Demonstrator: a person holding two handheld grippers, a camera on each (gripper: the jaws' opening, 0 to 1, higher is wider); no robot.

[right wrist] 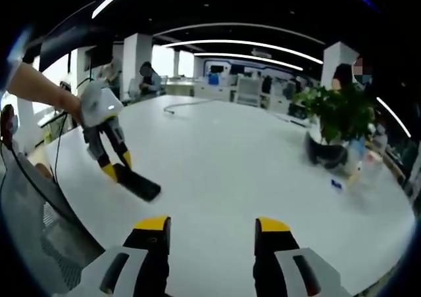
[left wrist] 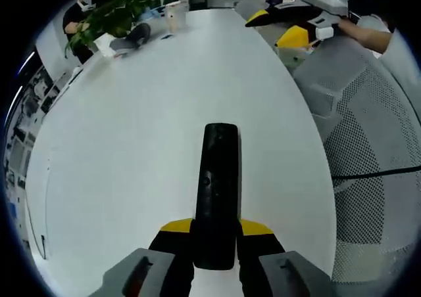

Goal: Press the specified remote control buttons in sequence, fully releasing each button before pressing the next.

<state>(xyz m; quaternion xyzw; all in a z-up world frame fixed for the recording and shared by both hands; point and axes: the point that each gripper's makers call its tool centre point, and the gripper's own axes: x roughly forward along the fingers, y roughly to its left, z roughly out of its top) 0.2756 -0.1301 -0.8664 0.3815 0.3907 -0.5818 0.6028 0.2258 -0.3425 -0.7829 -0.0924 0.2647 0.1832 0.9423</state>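
Your left gripper is squeezed tight on the black remote, holding it over the white desk near its edge. Your right gripper has its fingers wide apart and holds nothing.

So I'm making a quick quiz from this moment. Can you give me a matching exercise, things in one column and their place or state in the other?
Things:
1. remote control
2. right gripper
3. potted plant
4. mesh chair

Place or state:
a. beside the white table's edge
b. standing on the table at its far side
c. clamped in the left gripper
d. jaws apart, nothing between them

Pairs: 1-c, 2-d, 3-b, 4-a
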